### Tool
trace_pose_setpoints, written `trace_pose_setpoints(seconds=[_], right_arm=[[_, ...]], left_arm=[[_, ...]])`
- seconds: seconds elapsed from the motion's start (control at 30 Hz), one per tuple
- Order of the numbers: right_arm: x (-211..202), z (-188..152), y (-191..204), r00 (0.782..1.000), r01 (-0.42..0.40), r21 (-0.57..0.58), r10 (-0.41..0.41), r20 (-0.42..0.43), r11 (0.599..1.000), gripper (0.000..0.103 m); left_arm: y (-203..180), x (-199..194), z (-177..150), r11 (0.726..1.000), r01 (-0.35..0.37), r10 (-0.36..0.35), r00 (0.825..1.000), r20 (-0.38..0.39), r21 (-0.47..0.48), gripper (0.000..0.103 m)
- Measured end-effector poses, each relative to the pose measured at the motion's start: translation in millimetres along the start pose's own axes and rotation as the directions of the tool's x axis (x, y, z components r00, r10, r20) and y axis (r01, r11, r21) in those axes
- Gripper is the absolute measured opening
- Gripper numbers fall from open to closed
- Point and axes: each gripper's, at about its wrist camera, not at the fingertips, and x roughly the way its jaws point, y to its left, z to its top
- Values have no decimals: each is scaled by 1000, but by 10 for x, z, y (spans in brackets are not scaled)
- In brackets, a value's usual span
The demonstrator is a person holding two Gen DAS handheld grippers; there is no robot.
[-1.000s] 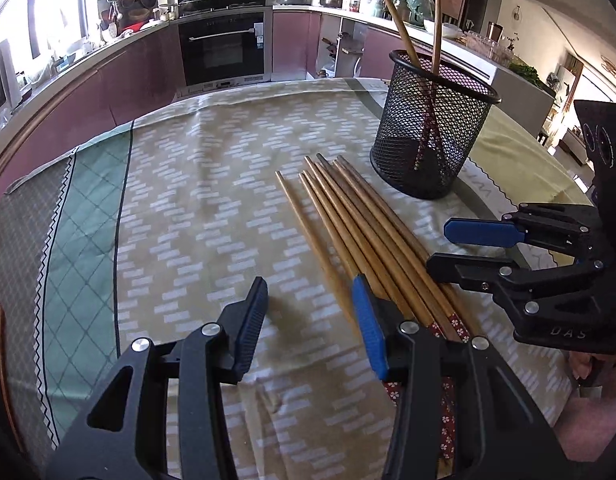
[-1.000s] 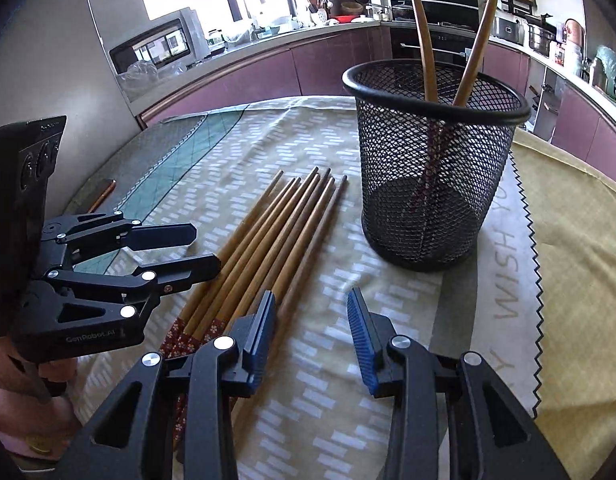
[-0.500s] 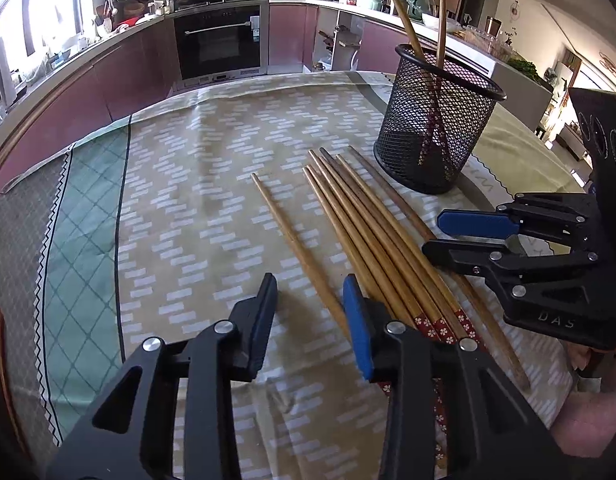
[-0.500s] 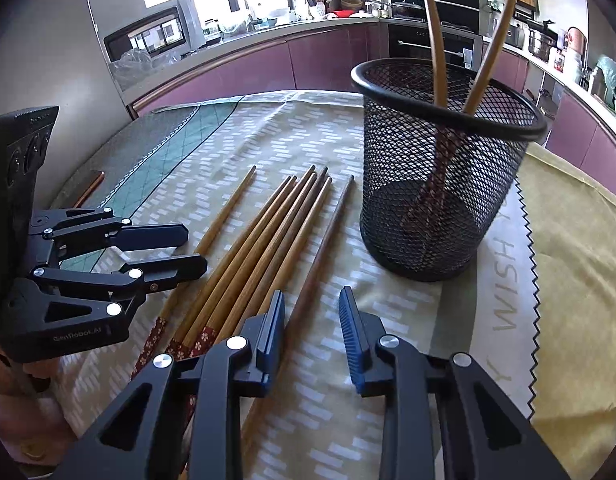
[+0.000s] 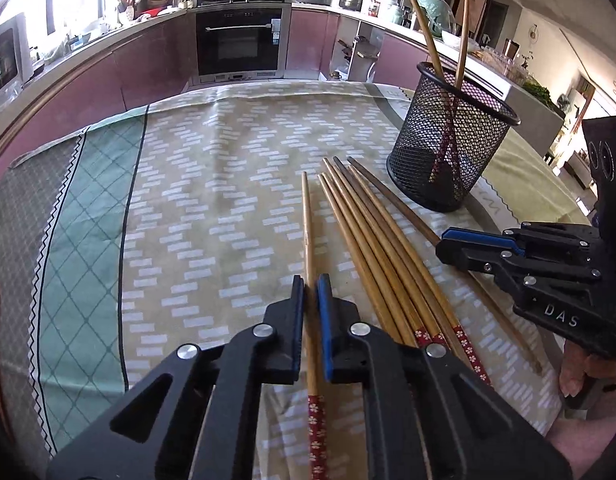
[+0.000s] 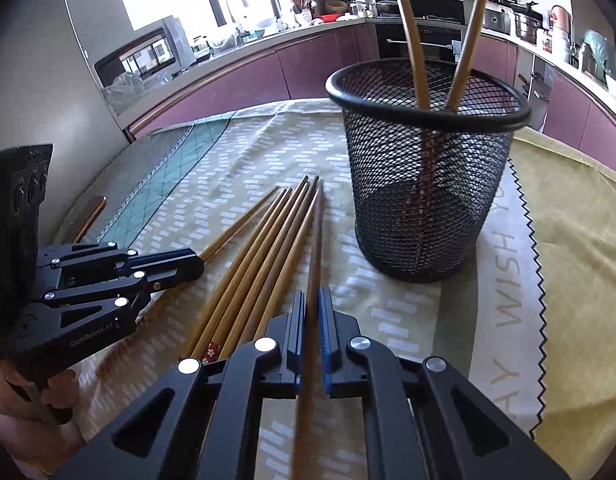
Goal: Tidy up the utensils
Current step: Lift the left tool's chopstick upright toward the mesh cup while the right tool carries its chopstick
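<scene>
The left gripper (image 5: 311,280) is clamped on a single chopstick (image 5: 308,224), its blue pads pressing the wooden shaft from both sides. This chopstick lies on the surface, set apart to the left of the main bundle, with its tip pointing toward the far side and its red floral end (image 5: 317,436) running back under the gripper body.

The right gripper (image 6: 312,294) is likewise clamped on one chopstick, the darker chopstick (image 6: 315,248), at the right edge of the bundle. The shaft passes between the pads and its tip points toward the far side, ending near the base of the holder.

Between the two held pieces lies the bundle of chopsticks (image 5: 371,236), side by side and touching, tips fanned toward the far side and red patterned ends toward the near side. In the left wrist view the right gripper appears at the right edge, low over the surface, with part of the person's hand (image 5: 571,376) below it.

A black mesh holder (image 6: 427,168) stands upright on the surface, far right of the bundle and just beside its tips. Two chopsticks (image 6: 407,36) stand in it, leaning apart above the rim with red ends down.

The surface is covered by a patterned tablecloth (image 5: 212,208), beige with white dashes and a green checked band at the left. Kitchen cabinets and a built-in oven (image 5: 238,40) stand beyond the far edge.
</scene>
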Motion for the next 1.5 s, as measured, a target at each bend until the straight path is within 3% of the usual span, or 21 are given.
trace_pose_setpoints(seconds=[0.23,0.57,0.83,1.1,1.5], right_arm=[[-93,-19,75,998,-58,-70,58,-4,996,6],[73,-11,122,997,-10,-108,2,-74,994,11],[108,16,128,998,-17,-108,10,-64,994,6],[-144,68,127,999,-41,-105,42,13,994,6],[-491,147,86,993,-15,-114,29,116,993,6]], left_arm=[[-103,-146,-75,996,71,-72,997,18,55,8],[-142,-1,-110,992,79,-75,996,-36,95,9],[-132,49,-39,992,89,-86,996,-37,93,9],[-145,-66,10,993,82,-82,997,-6,79,8],[-121,-552,192,980,189,-195,976,97,69,8]])
